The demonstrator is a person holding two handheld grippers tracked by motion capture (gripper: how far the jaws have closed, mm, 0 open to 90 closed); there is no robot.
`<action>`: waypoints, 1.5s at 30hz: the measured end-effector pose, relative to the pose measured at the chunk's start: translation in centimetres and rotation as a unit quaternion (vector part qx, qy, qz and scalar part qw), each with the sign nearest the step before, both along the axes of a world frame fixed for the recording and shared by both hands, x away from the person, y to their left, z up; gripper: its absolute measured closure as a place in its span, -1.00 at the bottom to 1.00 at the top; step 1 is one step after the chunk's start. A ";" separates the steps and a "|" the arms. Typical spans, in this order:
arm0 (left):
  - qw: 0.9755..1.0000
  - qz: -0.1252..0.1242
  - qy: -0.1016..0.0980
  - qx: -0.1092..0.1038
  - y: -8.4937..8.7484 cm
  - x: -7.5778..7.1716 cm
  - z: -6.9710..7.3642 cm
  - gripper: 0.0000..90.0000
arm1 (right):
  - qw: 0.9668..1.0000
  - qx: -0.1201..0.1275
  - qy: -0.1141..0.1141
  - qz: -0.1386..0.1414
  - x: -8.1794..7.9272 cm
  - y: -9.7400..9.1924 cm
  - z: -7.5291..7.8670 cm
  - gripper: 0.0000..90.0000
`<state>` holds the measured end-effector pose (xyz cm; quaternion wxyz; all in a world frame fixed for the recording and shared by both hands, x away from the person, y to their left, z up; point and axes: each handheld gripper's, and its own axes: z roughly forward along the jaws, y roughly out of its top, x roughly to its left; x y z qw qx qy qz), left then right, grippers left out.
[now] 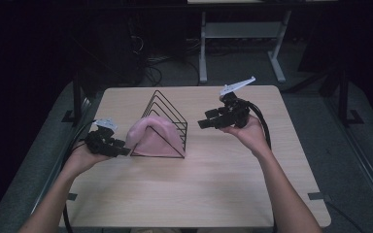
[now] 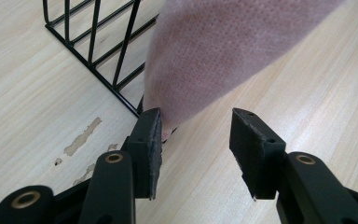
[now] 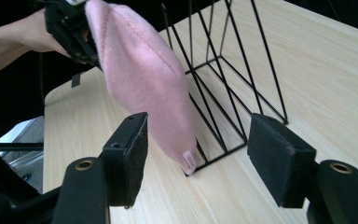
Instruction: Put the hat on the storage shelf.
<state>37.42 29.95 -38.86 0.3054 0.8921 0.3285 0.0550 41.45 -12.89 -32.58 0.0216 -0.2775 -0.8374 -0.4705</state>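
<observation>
A pink knit hat (image 1: pixel 153 138) hangs over the front of a black wire triangular rack (image 1: pixel 167 104) in the middle of the wooden table (image 1: pixel 213 179). My left gripper (image 1: pixel 123 149) sits low at the hat's left bottom corner. In the left gripper view it (image 2: pixel 196 126) is open, with the hat's edge (image 2: pixel 223 51) reaching between the jaws and brushing the left one, beside the rack (image 2: pixel 93 42). My right gripper (image 1: pixel 201 124) hovers right of the rack. It (image 3: pixel 198 135) is open and empty, facing the hat (image 3: pixel 140 79), the rack (image 3: pixel 233 70) and the left gripper (image 3: pixel 70 28) beyond.
Bare tabletop lies in front of and to the right of the rack. Pale scuff marks (image 2: pixel 81 137) show on the wood near the rack's corner. Beyond the far edge stand a white desk frame (image 1: pixel 204 48) and floor cables (image 1: pixel 150 73).
</observation>
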 end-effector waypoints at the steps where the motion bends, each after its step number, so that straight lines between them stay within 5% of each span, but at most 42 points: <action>1: 1.000 0.001 0.000 0.000 0.0 -0.1 0.0 0.18 | 1.000 0.001 0.002 -0.002 0.0 -0.2 -0.1 -0.17; 45: 1.000 0.006 0.001 0.002 0.1 -1.6 -0.8 -0.05 | 0.995 -0.010 0.040 -0.087 -2.8 -7.9 -4.5 -0.31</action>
